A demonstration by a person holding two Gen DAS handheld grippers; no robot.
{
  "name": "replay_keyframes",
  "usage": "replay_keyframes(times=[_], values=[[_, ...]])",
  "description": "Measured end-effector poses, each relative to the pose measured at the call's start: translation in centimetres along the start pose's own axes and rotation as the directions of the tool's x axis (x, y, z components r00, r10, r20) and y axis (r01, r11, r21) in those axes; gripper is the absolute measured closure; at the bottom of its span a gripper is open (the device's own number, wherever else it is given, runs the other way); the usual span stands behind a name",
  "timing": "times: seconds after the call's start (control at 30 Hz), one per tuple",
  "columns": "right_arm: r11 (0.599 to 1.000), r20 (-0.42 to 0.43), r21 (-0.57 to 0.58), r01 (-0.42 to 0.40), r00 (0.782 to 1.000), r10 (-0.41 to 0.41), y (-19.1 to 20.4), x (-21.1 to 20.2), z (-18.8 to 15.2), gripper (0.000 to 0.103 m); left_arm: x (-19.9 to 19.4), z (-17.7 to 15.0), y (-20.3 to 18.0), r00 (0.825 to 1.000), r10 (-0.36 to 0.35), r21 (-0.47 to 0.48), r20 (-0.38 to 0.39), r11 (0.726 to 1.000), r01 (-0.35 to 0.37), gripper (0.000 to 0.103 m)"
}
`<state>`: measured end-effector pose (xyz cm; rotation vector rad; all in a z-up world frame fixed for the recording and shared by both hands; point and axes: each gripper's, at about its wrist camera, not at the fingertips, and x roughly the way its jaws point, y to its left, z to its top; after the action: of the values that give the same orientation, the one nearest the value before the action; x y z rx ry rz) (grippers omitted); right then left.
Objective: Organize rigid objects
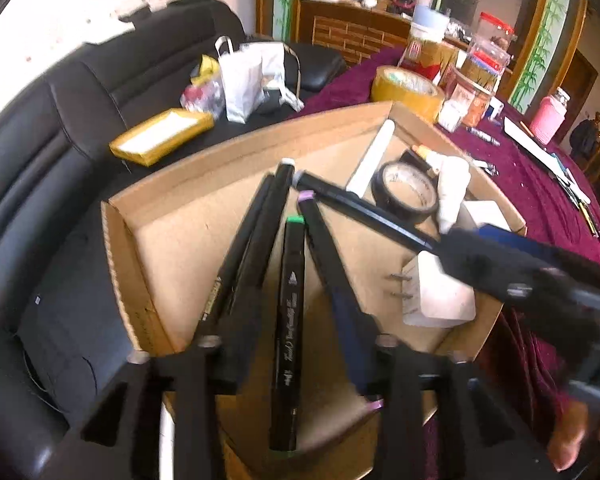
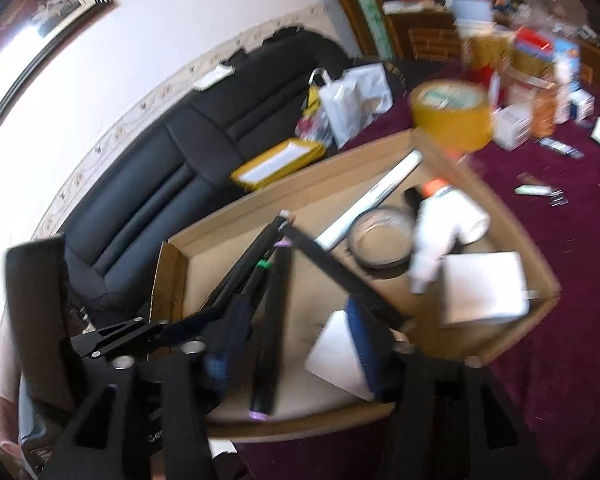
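Black fingers of the left gripper [image 1: 296, 208] frame a green-capped marker [image 1: 288, 320] lying in a shallow cardboard tray [image 1: 124, 256]; the jaws stand apart, and the pads press on nothing. A purple-capped marker [image 1: 324, 248] lies just right of the green one, beside the right finger. A third black marker [image 1: 364, 208] crosses the tray diagonally toward the right gripper [image 2: 320, 276], whose jaws also stand apart; whether they touch that marker cannot be told through blur. Farther back in the tray lie a roll of black tape [image 1: 406, 192], a white tube [image 1: 372, 158], a white bottle [image 1: 452, 192] and a white plug adapter [image 1: 440, 296]. Beyond the tray, yellow packing tape [image 1: 406, 90] sits on the maroon tablecloth [image 1: 540, 200].
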<state>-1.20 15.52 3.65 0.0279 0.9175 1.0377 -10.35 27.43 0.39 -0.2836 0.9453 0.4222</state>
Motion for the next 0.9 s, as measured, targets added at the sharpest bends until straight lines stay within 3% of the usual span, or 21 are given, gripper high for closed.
replay_keyframes(times=[0.07,0.17,0.33,0.53,0.9], values=[[1.0,0.031,-0.001,0.029,0.999,-0.029,-0.4,-1.5,-0.2,0.027,-0.8,-0.1,-0.4,0.998,0.033,0.01,0.048,0.999,-0.033,0.044],[0.998,0.056,0.009,0.058,0.997,-0.059,-1.0,-3.3,-0.6,0.012,-1.7,-0.2,-0.6,0.996,0.05,0.004,0.078,0.999,-0.05,0.034],[0.998,0.05,0.022,0.067,0.996,-0.068,-1.8,-4.8,-1.7,0.0,-2.5,-0.6,-0.9,0.992,0.078,0.005,0.097,0.997,-0.079,0.026],[0.991,0.06,0.023,0.135,0.989,-0.136,-2.8,-6.1,-4.2,0.0,-3.7,-2.0,-1.8,0.973,0.155,0.035,0.171,0.986,-0.163,0.013],[0.985,0.095,0.023,0.169,0.981,-0.171,-2.2,-7.8,-5.8,0.0,-5.5,-3.8,-2.3,0.953,0.201,0.054,0.228,0.974,-0.219,0.012]])
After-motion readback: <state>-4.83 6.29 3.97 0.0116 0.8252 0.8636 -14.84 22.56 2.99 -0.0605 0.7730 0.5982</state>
